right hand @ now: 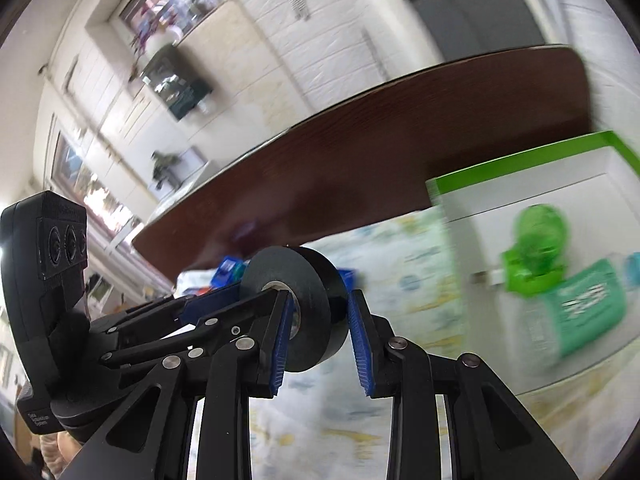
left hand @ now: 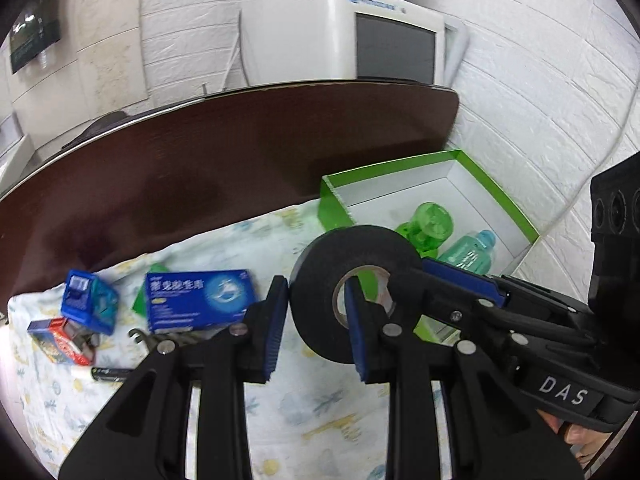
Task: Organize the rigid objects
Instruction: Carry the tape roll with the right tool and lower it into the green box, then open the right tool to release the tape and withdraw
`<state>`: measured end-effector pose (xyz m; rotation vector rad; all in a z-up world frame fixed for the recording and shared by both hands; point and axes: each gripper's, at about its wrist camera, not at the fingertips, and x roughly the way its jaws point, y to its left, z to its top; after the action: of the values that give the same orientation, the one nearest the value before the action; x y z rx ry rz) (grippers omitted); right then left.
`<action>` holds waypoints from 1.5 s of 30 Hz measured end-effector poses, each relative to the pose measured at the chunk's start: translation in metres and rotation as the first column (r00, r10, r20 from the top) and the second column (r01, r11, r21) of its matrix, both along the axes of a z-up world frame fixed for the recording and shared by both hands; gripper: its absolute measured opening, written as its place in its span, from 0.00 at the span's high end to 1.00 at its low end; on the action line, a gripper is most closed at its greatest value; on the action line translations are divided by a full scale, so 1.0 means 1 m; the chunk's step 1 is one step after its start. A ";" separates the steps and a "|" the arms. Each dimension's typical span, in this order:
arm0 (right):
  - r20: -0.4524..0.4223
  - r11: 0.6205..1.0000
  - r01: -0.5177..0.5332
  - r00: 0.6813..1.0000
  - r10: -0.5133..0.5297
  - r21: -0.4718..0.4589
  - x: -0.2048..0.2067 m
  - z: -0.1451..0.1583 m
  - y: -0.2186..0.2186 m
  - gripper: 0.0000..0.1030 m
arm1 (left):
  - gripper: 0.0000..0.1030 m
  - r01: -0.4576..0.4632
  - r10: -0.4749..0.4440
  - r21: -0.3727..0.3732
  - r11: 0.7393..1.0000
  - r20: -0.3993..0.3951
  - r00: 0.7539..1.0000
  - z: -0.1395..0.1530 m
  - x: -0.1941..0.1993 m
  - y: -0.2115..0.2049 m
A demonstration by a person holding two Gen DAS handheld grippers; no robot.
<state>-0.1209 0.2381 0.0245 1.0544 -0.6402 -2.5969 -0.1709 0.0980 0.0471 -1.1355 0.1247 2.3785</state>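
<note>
A black tape roll (left hand: pixel 352 288) is gripped by both grippers, held above the patterned cloth (left hand: pixel 304 408). Left gripper (left hand: pixel 316 328) and right gripper (right hand: pixel 320 336) are each narrowly closed through its wall. Green box (left hand: pixel 500 188) at 2 o'clock.

A dark brown table (left hand: pixel 240 148) carries a pale patterned cloth (left hand: pixel 304 412). On the cloth lie a blue box (left hand: pixel 200 300), smaller packets (left hand: pixel 90 300) and an open green-rimmed box (left hand: pixel 496 196).
</note>
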 end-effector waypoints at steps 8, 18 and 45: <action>0.004 0.983 0.177 0.984 -0.177 -0.037 0.002 -0.008 0.101 0.69 | 0.75 0.132 -0.132 -0.007 0.991 0.051 0.990 -0.010 -0.027 0.108; 0.017 0.950 0.301 0.954 -0.300 -0.079 -0.010 -0.021 0.170 0.69 | 0.74 0.208 -0.207 -0.002 0.978 0.099 0.973 -0.027 -0.064 0.185; -0.058 0.979 0.187 0.981 -0.183 0.077 -0.011 0.007 0.100 0.73 | 0.23 0.048 -0.047 -0.003 0.999 -0.172 0.984 0.035 -0.016 0.061</action>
<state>-0.1322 0.3378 0.0317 0.9930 -0.6535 -2.8229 -0.1873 0.1588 0.0824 -0.9151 0.2064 2.4305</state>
